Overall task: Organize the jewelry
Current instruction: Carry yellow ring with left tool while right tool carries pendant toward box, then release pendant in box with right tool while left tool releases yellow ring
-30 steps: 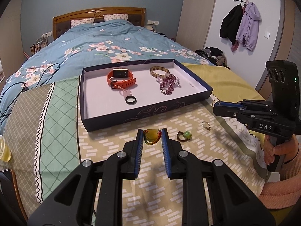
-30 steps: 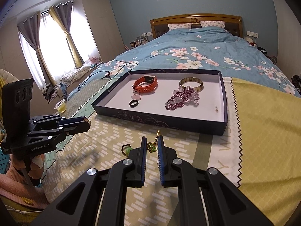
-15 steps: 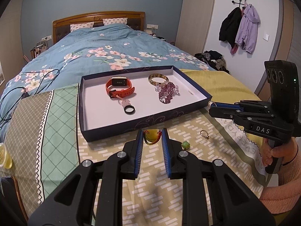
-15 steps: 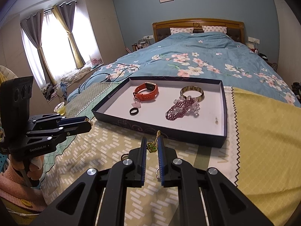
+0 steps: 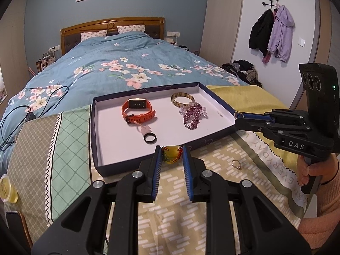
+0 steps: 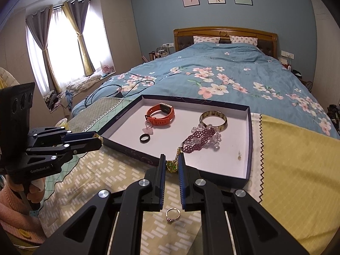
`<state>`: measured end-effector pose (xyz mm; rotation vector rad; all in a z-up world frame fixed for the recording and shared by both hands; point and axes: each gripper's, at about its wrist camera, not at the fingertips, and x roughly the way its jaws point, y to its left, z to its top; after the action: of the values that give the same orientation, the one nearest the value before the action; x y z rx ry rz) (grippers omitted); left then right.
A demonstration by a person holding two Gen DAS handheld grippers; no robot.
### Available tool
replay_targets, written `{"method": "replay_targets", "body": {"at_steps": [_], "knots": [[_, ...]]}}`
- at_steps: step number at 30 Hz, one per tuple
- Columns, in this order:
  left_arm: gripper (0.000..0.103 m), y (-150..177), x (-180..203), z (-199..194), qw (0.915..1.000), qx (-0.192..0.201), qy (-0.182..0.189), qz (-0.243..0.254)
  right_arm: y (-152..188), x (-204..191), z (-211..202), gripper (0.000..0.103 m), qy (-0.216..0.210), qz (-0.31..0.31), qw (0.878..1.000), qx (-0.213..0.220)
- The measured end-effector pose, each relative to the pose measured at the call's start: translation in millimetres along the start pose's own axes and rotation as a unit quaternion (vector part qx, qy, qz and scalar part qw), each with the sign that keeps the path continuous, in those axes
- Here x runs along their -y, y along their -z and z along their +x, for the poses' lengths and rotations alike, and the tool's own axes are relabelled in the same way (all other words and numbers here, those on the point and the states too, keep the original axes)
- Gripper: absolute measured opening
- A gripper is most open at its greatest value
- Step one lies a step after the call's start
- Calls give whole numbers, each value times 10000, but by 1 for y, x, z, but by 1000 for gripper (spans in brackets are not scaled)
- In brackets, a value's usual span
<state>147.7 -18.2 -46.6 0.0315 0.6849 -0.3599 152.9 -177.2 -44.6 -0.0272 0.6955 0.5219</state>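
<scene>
A dark blue tray with a white floor lies on the bed cover. It holds an orange watch, a gold bangle, a purple bead bracelet and a black ring. My left gripper is shut on a yellow pendant with coloured beads, at the tray's near wall. My right gripper is shut on a green-bead gold chain, also at the tray's near wall.
A small gold ring lies on the patterned cover in front of the tray. Black cables trail over the blue floral quilt to the left. A yellow-lidded jar sits at the far left edge.
Both grippers have moved forward toward the tray with their pieces still held. The green ring on the cover has dropped out of the left wrist view.
</scene>
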Motion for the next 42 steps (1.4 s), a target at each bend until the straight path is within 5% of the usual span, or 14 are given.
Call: {"method": "replay_targets", "body": {"at_steps": [42], "knots": [[20,-23,-25,47,9993,-215,-172,-259,-22,24,51,10,242,-117,9989,-379]]}}
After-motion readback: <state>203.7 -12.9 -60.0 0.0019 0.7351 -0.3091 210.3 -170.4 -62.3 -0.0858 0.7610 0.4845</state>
